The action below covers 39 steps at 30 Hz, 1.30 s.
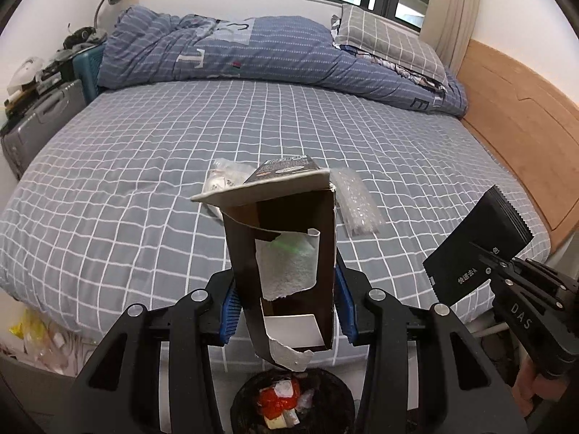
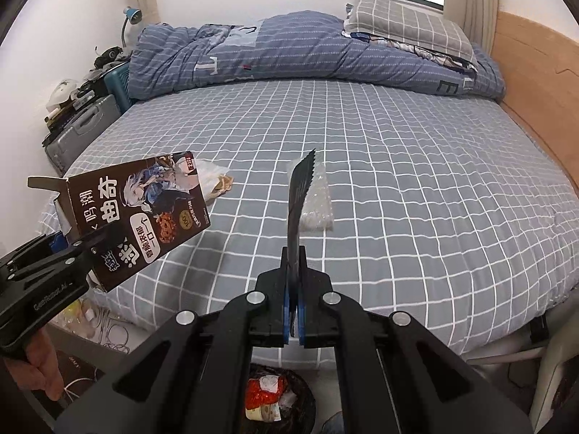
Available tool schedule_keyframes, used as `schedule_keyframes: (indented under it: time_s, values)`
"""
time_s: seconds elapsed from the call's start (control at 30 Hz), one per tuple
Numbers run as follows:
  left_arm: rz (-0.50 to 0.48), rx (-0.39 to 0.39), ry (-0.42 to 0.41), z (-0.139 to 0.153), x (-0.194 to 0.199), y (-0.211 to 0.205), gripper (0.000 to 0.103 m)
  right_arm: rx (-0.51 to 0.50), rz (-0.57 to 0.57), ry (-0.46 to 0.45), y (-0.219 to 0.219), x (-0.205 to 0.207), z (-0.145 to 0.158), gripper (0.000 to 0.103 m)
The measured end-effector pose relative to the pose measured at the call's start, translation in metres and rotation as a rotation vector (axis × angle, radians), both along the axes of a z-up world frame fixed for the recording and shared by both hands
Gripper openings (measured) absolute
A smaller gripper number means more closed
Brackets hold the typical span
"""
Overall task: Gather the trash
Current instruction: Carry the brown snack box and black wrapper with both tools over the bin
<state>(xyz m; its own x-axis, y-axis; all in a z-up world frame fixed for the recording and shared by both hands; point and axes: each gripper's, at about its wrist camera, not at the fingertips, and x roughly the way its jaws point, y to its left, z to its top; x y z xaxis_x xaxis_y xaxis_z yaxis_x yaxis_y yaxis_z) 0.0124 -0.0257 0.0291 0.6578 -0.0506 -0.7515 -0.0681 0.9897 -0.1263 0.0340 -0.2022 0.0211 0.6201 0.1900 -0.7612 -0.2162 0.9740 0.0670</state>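
2 wrist fisheyes, side by side near the bed's (image 1: 253, 126) foot, angled down across it, sharing bed and bin (image 2: 278, 398)

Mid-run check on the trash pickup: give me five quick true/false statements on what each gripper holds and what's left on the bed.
1. The left gripper grips a torn cardboard box. True.
2. The right gripper is empty. False: it is shut on a flat black packet.
3. A clear plastic bag lies on the bed. True.
4. The trash bin below is empty. False: red and white litter shows inside.
5. The quilt covers the whole mattress. False: it is bunched at the far side.
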Motion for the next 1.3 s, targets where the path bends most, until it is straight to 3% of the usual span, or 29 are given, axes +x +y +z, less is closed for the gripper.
schedule_keyframes:
  time_s: [0.63,1.3]
  values:
    - [-0.008,-0.011,0.03,0.004,-0.078,-0.017,0.042,-0.008,0.011,0.011,0.007,-0.069,0.001,0.002]
    - [-0.016,-0.017,0.14,-0.025,-0.173,-0.025,0.042,-0.027,0.024,0.061,0.009,-0.156,-0.015,0.002]
